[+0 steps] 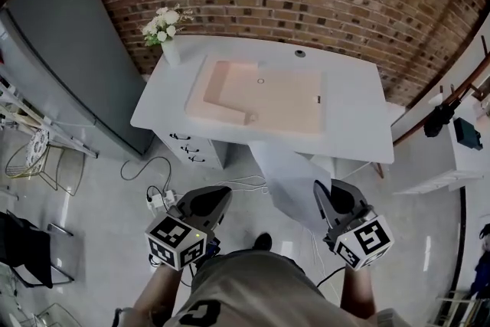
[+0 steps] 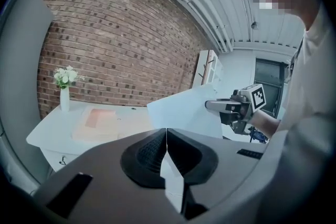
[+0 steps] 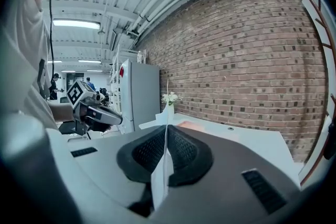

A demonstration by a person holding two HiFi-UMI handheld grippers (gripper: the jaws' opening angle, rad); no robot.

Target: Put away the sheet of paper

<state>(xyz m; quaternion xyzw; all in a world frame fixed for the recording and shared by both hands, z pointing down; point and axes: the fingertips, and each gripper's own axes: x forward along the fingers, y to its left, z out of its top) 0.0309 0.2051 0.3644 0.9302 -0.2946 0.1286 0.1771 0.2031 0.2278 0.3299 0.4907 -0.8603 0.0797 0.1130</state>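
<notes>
Both left gripper point(image 2: 166, 135) and right gripper point(image 3: 167, 132) fingers clench the thin sheet of paper point(image 1: 295, 180).

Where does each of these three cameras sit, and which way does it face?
Head view: on the person's head, facing steeply down at the desk; shows both forearms, left gripper, right gripper.
Left gripper view: on the left gripper, looking along its fingers toward the brick wall; the person's shirt fills the right.
Right gripper view: on the right gripper, looking along its own fingers at the desk; shirt at left.
Shared: all three show the sheet of paper pinched by both grippers.
</notes>
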